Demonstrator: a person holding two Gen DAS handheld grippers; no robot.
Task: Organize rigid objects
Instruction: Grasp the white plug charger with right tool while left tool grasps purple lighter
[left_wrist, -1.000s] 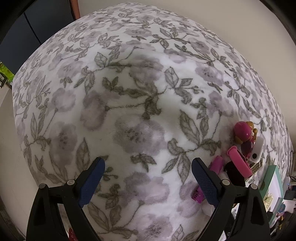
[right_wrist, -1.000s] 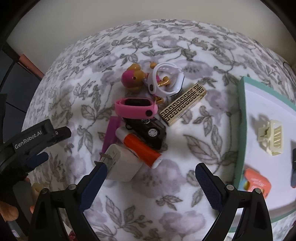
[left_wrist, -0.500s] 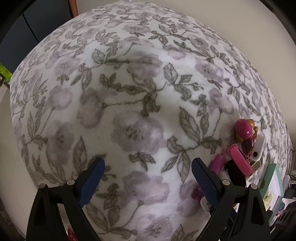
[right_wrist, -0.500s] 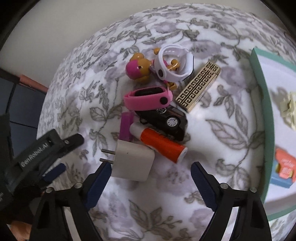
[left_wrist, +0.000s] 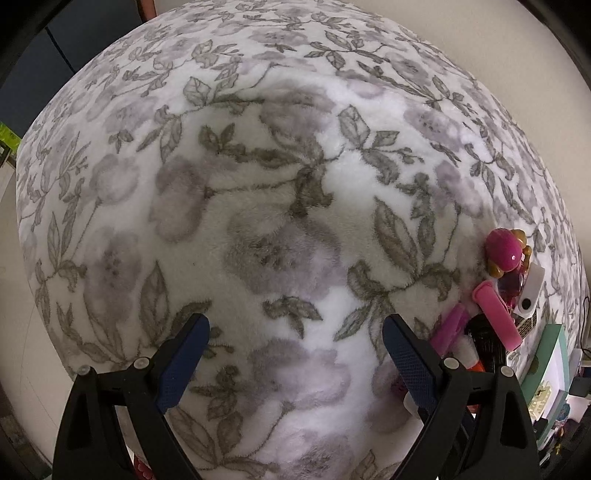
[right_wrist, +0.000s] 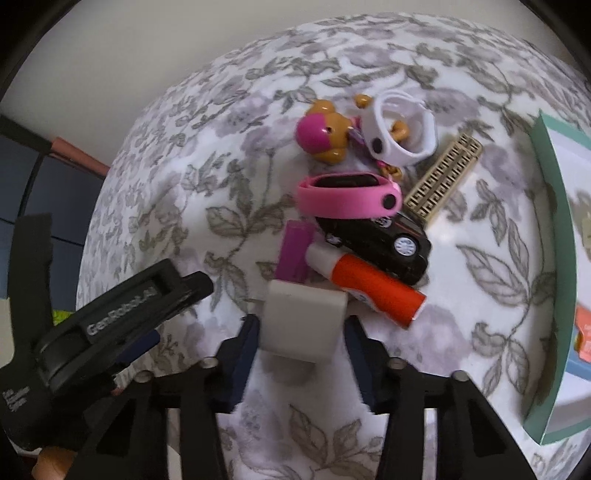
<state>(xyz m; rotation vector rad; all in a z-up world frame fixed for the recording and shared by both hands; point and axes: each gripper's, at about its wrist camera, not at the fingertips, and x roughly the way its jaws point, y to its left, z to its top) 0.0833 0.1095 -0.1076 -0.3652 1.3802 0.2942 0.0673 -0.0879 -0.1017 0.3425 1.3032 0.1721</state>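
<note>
In the right wrist view my right gripper (right_wrist: 301, 332) is shut on a white plug adapter (right_wrist: 303, 317), both pads against its sides, at the near edge of a pile. Behind it lie a red-and-white glue stick (right_wrist: 373, 288), a black toy car (right_wrist: 384, 243), a purple bar (right_wrist: 293, 251), a pink wristband (right_wrist: 347, 199), a white band (right_wrist: 402, 129), a toy bear with pink head (right_wrist: 325, 134) and a gold patterned block (right_wrist: 443, 173). My left gripper (left_wrist: 295, 354) is open and empty over bare floral blanket; the pile (left_wrist: 495, 314) lies to its right.
A teal-rimmed white tray (right_wrist: 554, 206) stands at the right with small items in it, an orange one (right_wrist: 583, 339) among them. The left gripper body (right_wrist: 110, 321) sits just left of the adapter. The floral blanket (left_wrist: 258, 184) covers the whole surface.
My right gripper has moved forward onto the white adapter and closed on it from wide open. The left gripper has stayed open, shifting only slightly.
</note>
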